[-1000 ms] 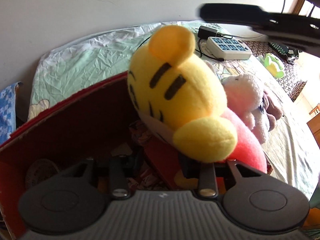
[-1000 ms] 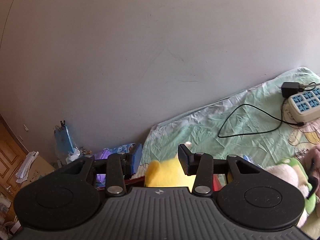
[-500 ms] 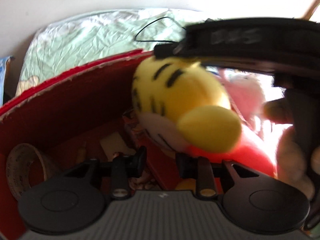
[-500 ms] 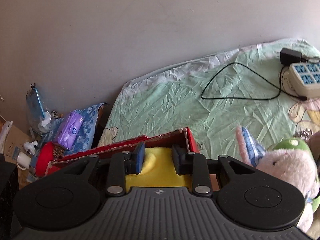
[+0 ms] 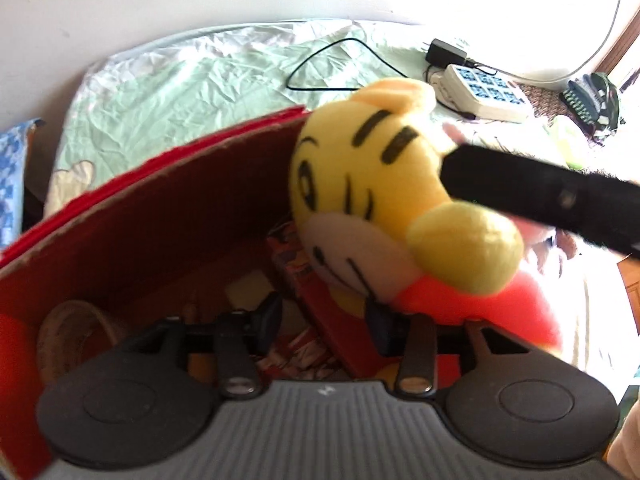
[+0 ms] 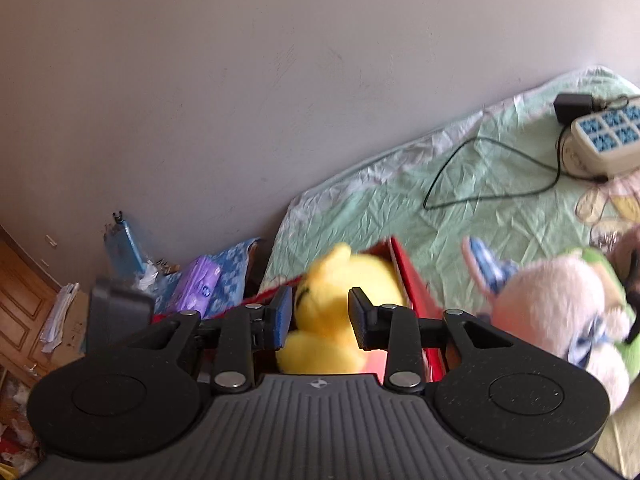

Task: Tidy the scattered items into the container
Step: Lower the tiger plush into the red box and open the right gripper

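Observation:
A yellow tiger plush (image 5: 380, 192) with black stripes and a red body leans over the right wall of the red cardboard box (image 5: 152, 208). It also shows in the right wrist view (image 6: 340, 312). My left gripper (image 5: 324, 320) is open over the box interior, its fingers either side of the box's right wall, just below the plush. My right gripper (image 6: 320, 316) is open, its pads either side of the plush head without squeezing it. Its black body crosses the left wrist view (image 5: 540, 196) against the plush.
A pink and white plush (image 6: 560, 312) and a green toy lie right of the box (image 6: 412, 280) on the green sheet (image 6: 460, 220). A power strip (image 5: 484, 92) with a black cable sits farther back. A tape roll (image 5: 72, 340) and papers lie inside the box.
The right gripper has swung from above down to the plush's right side and opened wider. The plush has tipped and shifted right over the box wall. The left gripper opened slightly.

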The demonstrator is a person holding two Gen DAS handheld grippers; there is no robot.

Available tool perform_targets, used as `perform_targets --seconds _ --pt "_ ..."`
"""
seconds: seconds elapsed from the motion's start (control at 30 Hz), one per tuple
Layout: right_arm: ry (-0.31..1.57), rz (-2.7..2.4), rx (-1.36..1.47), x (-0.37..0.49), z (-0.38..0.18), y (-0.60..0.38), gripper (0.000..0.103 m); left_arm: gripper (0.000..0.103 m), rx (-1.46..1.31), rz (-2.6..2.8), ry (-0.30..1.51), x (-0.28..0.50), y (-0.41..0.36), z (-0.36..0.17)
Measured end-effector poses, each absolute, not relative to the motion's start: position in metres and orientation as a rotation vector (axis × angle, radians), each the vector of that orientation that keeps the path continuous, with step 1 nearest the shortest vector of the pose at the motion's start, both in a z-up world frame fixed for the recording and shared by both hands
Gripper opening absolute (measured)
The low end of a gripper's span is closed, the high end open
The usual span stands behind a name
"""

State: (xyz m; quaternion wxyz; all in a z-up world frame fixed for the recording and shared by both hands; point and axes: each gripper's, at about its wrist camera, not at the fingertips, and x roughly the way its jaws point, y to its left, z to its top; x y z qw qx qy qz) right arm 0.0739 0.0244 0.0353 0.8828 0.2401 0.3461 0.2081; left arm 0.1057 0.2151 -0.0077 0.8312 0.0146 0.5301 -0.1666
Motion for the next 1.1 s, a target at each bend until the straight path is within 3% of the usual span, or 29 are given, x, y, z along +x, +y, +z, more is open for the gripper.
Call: perform_targets --seconds 0.1,0.3,0.67,0.83,1.1 --pt "0.729 0.386 0.450 0.071 0.027 0.026 0.034 0.067 0.032 -0.338 1.113 0.098 0.222 -0.004" --pt "0.719 0.358 0.470 0.069 0.023 0.021 0.038 0.075 0.003 -0.337 1.079 0.094 0.239 0.005" --pt "0.675 0.331 0.407 0.057 0.040 0.027 0.038 0.079 0.003 -0.305 1.042 0.088 0.234 0.022" --pt "0.663 0.311 0.363 0.046 0.045 0.029 0.038 0.092 0.018 -0.285 0.992 0.080 0.232 0.036" --pt "0.653 0.272 0.319 0.038 0.044 0.030 0.038 0.093 0.058 -0.234 0.975 0.075 0.220 0.042"
